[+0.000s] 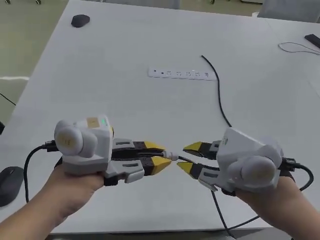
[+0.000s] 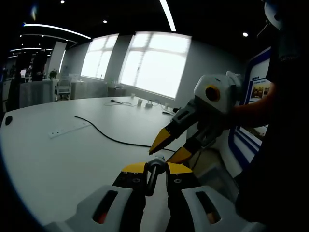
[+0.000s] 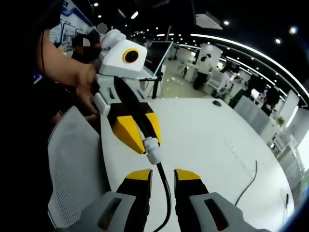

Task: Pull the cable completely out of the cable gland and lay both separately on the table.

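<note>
My left gripper (image 1: 165, 155) is shut on a small light-grey cable gland (image 1: 173, 156), held above the white table (image 1: 125, 105) near its front edge. A black cable (image 1: 220, 102) comes out of the gland and runs between the jaws of my right gripper (image 1: 182, 156), which stands open right in front of it. In the left gripper view the gland (image 2: 155, 164) sits pinched between my left gripper (image 2: 155, 170), with the right gripper (image 2: 160, 155) just beyond. In the right gripper view the cable (image 3: 166, 193) passes through my open right gripper (image 3: 163, 174) up to the gland (image 3: 151, 147).
A white power strip (image 1: 182, 74) lies mid-table beside the cable's far run. A dark mouse (image 1: 80, 20) sits at the far left, and another (image 1: 9, 182) at the near left edge. A thin white wire (image 1: 295, 47) lies at the far right. A mesh chair (image 3: 72, 169) stands by the table.
</note>
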Demonstrator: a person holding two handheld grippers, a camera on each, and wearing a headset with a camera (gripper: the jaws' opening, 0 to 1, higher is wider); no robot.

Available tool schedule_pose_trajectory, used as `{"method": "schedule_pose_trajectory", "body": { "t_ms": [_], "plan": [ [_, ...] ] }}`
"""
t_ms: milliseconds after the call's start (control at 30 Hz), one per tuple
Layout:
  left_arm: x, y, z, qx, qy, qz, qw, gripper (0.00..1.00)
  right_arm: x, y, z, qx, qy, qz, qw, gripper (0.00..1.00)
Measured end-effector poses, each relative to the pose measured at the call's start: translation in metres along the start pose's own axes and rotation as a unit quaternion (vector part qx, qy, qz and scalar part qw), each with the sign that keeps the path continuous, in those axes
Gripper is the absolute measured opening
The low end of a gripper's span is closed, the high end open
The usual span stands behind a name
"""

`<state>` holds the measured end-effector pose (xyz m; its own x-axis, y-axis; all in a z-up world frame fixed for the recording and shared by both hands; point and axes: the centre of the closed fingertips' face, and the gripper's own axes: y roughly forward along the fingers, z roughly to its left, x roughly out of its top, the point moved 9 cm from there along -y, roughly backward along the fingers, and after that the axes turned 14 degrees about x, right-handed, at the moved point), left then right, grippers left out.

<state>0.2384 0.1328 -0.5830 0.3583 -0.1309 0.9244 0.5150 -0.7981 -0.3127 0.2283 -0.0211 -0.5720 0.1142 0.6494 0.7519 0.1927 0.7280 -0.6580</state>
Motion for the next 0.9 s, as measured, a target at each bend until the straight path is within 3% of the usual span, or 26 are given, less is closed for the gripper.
{"method": "schedule_pose_trajectory", "body": {
  "t_ms": [133,467,667,900],
  "plan": [
    [0.0,0.0,-0.001,0.001,-0.002,0.0,1.0,0.15,-0.001,0.004,0.002,-0.006,-0.01,0.015,0.9998,0.07],
    [-0.002,0.001,-0.001,0.0,-0.005,0.001,1.0,0.15,-0.002,0.003,0.002,-0.017,-0.014,0.006,0.9997,0.02],
    [0.0,0.002,-0.003,-0.001,-0.007,-0.001,1.0,0.15,-0.003,0.002,0.002,-0.025,-0.004,0.0,0.9997,0.0],
    [-0.001,0.002,-0.003,0.0,-0.007,0.0,1.0,0.15,-0.015,0.003,0.0,-0.02,0.021,0.013,0.9995,0.0]
  ]
}}
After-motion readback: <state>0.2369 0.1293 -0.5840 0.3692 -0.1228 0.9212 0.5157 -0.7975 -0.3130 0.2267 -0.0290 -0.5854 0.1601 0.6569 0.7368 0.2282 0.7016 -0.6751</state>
